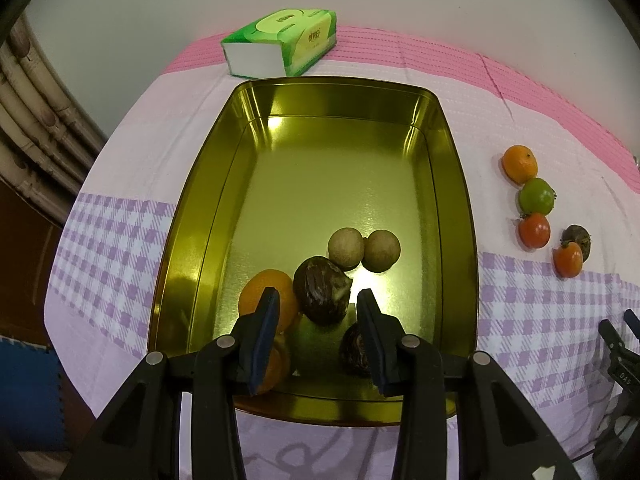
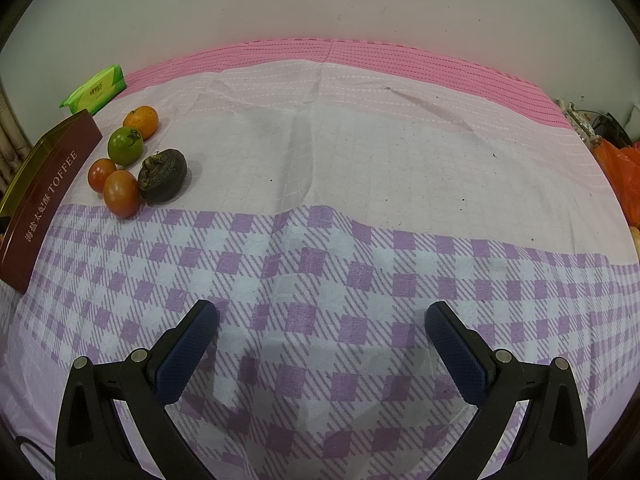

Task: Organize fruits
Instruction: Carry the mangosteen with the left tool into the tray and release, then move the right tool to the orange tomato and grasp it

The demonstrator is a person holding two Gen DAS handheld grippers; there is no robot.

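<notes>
A: Fruits where rn?
B: Some in the gold tin (image 1: 452,184), five still on the cloth (image 2: 360,160) beside it. Left gripper (image 1: 318,310) jaws partly apart over the tin, gripping nothing; right gripper (image 2: 320,320) wide apart, empty.

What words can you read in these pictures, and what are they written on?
"TOFFEE": white letters on the dark red outer side of the tin, in the right wrist view.
Chinese characters stand just before "TOFFEE" on that same side; too small to read surely.
Printing on the green tissue pack: blurred, cannot be read.
"DAS": tiny letters on the black gear at the right edge of the left wrist view; barely readable.
</notes>
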